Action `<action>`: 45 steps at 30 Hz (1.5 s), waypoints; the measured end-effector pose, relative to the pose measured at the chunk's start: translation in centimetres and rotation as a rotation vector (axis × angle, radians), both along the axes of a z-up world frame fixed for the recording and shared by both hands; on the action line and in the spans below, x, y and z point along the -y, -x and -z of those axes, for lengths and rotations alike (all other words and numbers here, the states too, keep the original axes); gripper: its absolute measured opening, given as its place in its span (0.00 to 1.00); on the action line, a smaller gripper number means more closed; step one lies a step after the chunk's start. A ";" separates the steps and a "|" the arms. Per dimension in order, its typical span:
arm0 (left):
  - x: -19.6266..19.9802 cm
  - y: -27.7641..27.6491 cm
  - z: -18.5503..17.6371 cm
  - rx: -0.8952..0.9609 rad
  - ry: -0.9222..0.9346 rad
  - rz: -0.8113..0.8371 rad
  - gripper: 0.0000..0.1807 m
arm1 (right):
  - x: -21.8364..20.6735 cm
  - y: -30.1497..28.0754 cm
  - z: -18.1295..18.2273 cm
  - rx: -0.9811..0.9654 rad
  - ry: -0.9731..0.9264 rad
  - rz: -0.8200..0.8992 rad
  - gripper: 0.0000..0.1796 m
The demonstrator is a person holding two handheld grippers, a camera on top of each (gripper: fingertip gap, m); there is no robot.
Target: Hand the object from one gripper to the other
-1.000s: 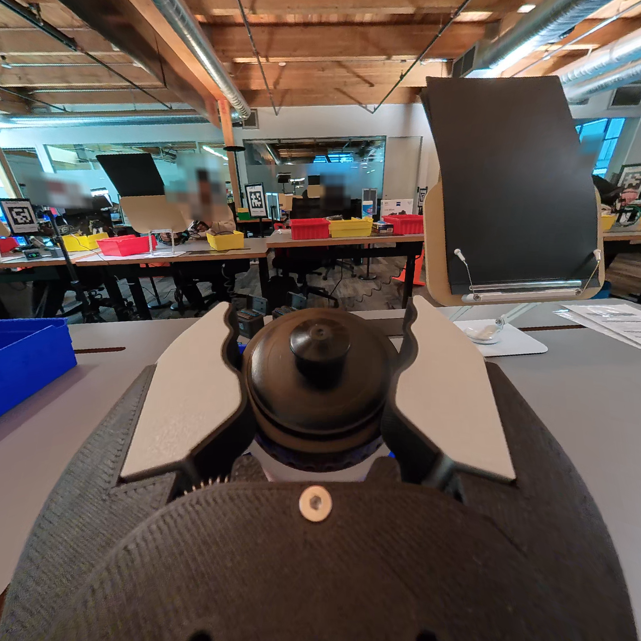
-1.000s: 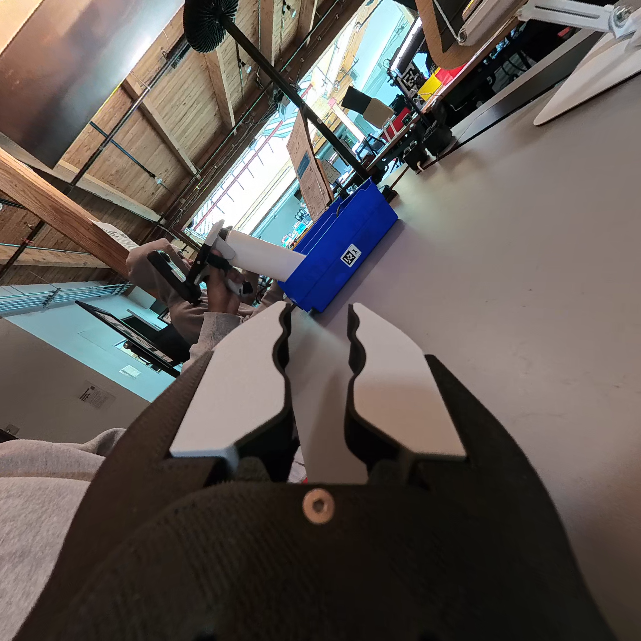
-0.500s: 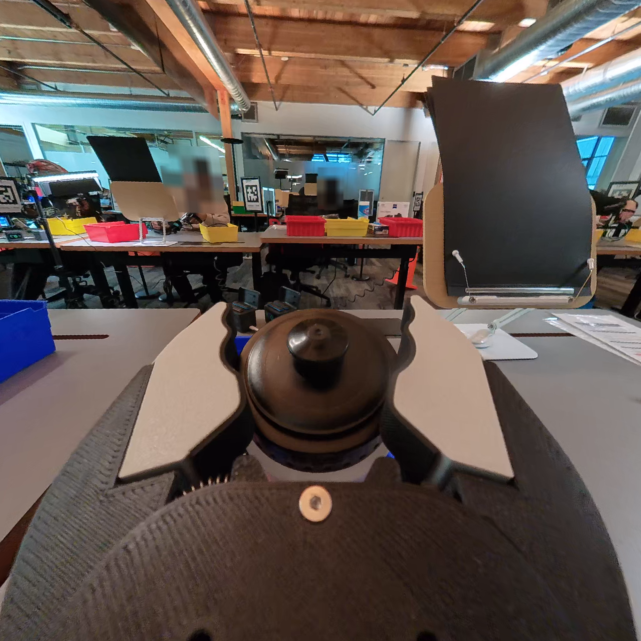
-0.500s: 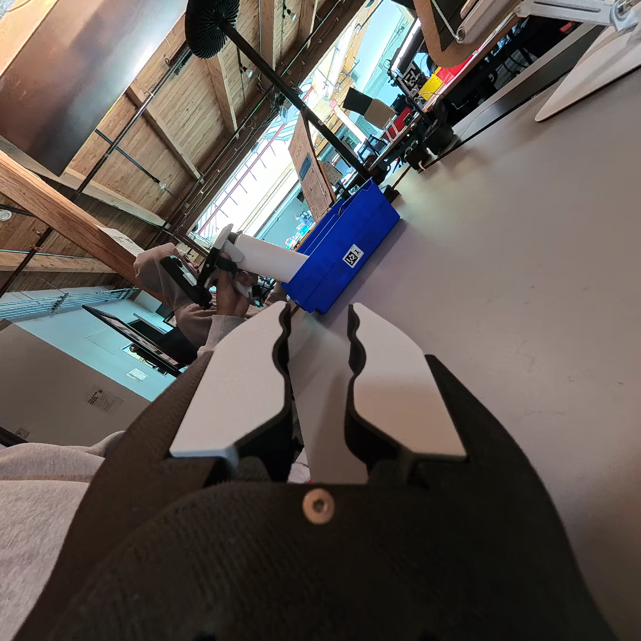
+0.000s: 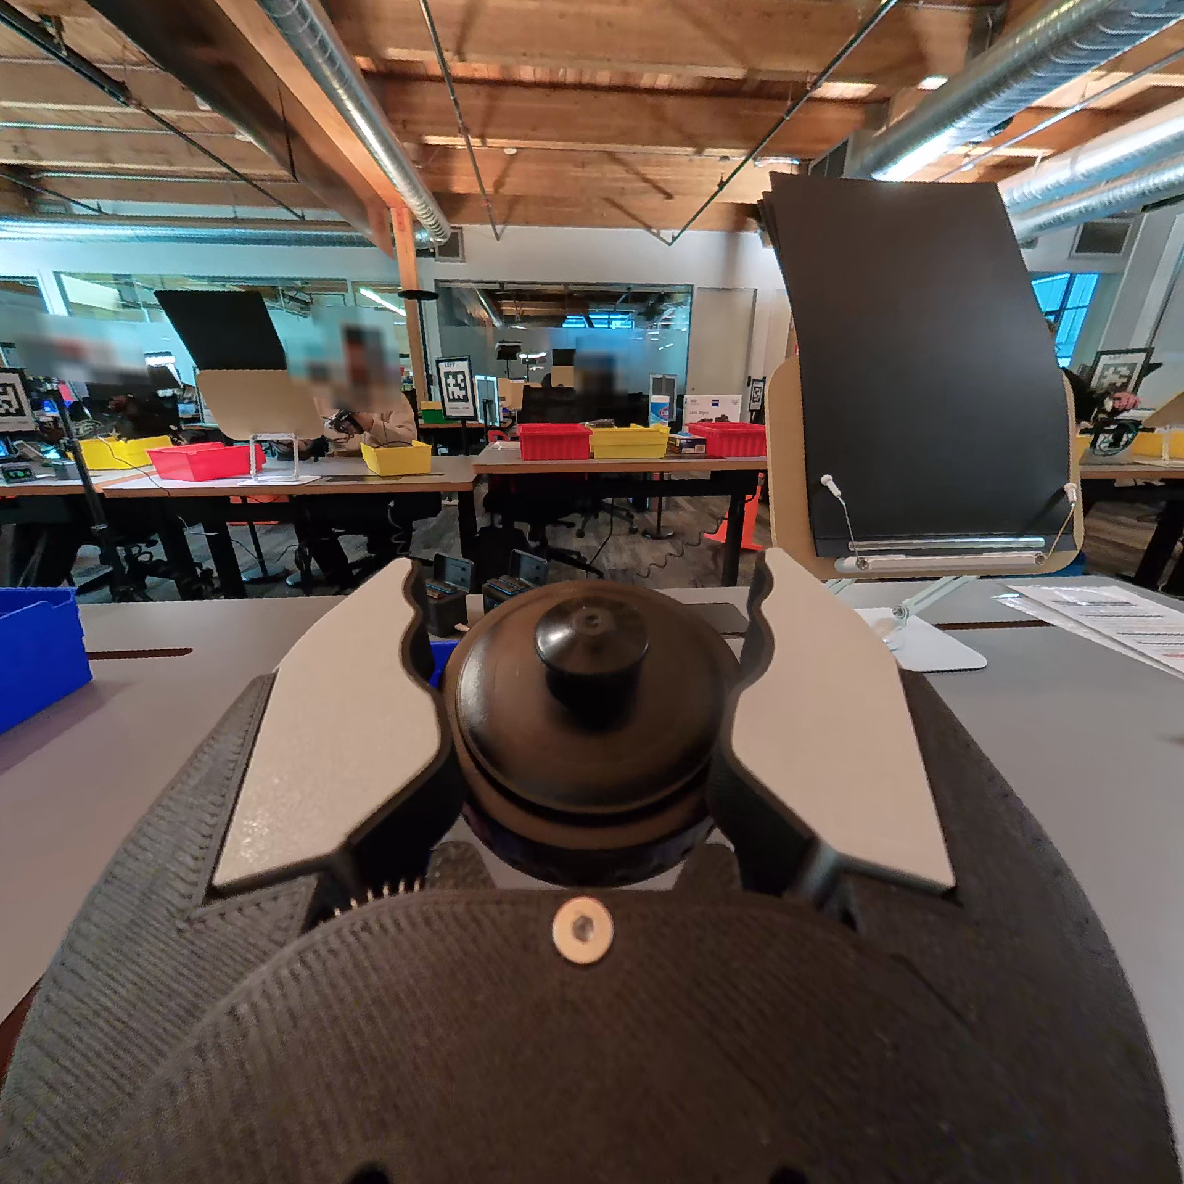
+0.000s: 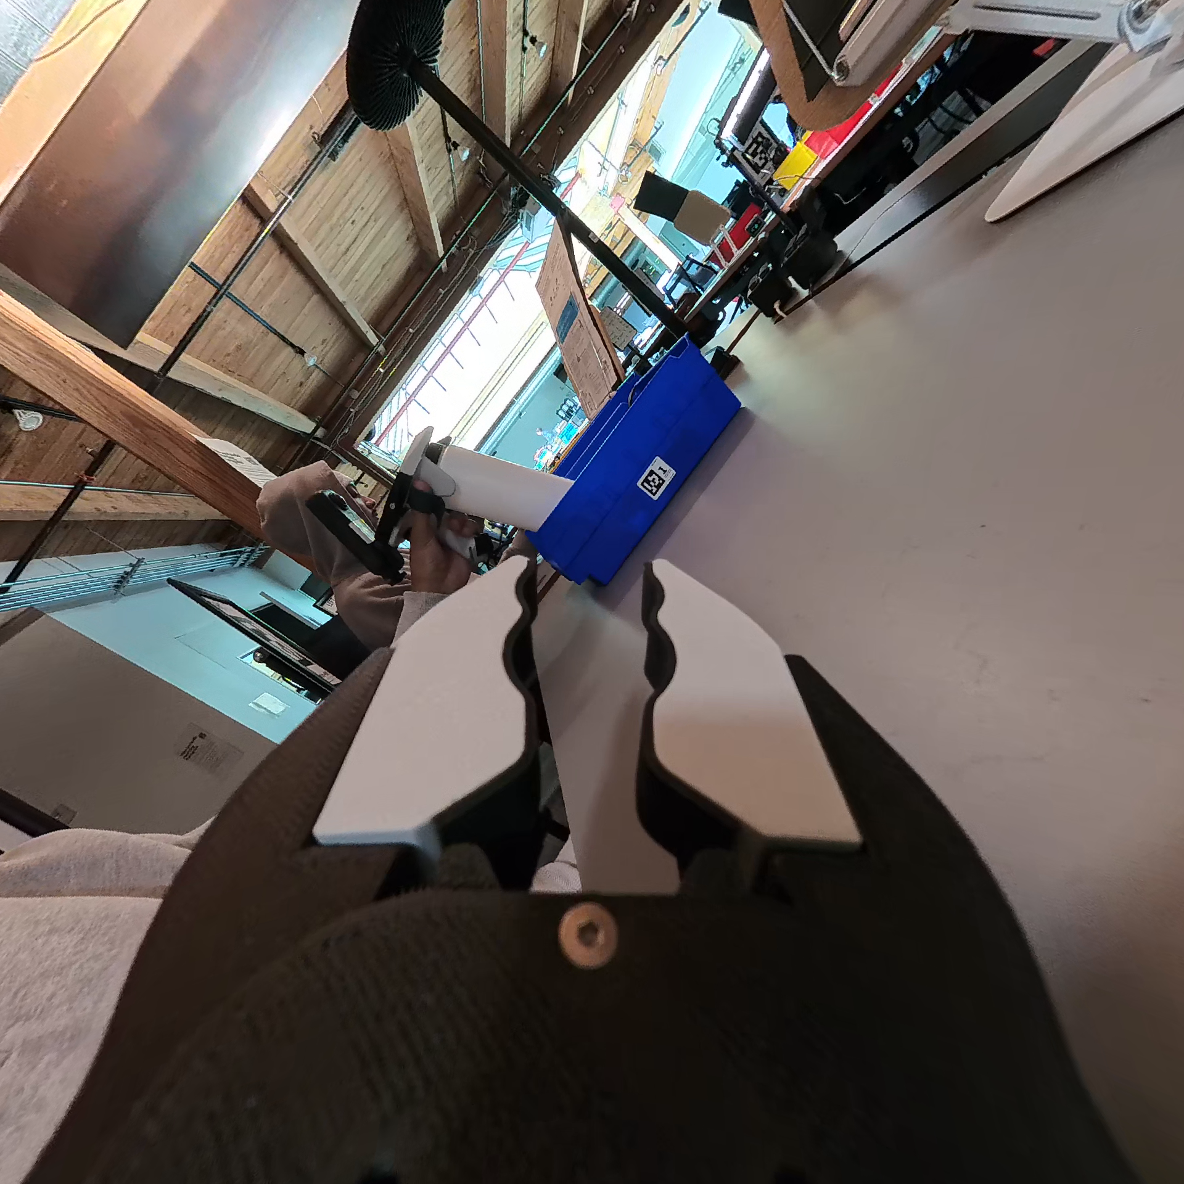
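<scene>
The handover looks not yet begun: the left gripper (image 5: pixel 586 647) has its jaws closed on the object, a white cylindrical plastic bottle with a round black knobbed cap (image 5: pixel 589 698), cap pointing forward between the jaws. The right gripper (image 6: pixel 586 631) is empty, jaws narrowly parted, tilted over the grey counter (image 6: pixel 961 512); the bottle shows well beyond its jaws. Next, I judge, the right jaws must widen and line up on the white body.

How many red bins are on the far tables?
3: one on the far left table, two on the middle table flanking a yellow bin. Others may be hidden.
</scene>
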State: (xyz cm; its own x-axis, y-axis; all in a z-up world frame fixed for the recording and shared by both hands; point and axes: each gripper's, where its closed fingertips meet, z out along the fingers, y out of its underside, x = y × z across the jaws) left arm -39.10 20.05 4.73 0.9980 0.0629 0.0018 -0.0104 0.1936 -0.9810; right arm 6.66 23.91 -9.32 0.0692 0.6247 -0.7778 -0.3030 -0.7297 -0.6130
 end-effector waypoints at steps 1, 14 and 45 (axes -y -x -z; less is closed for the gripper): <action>0.0 0.0 0.0 0.001 -0.001 0.002 0.54 | 0.0 0.0 0.0 0.000 0.000 0.000 0.18; -0.1 -0.1 0.1 -0.026 -0.024 0.005 0.62 | -0.1 -0.1 0.0 -0.013 0.016 0.001 0.18; -0.7 0.0 1.4 -0.022 -0.033 -0.070 0.55 | -0.3 -0.2 0.1 -0.042 0.052 -0.001 0.18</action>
State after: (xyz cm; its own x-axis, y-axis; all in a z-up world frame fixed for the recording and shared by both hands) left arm -39.07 20.77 3.34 0.9910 0.1330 -0.0169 -0.0466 0.2237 -0.9735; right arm 6.90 24.18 -9.39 0.0351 0.5831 -0.8116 -0.3265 -0.7609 -0.5608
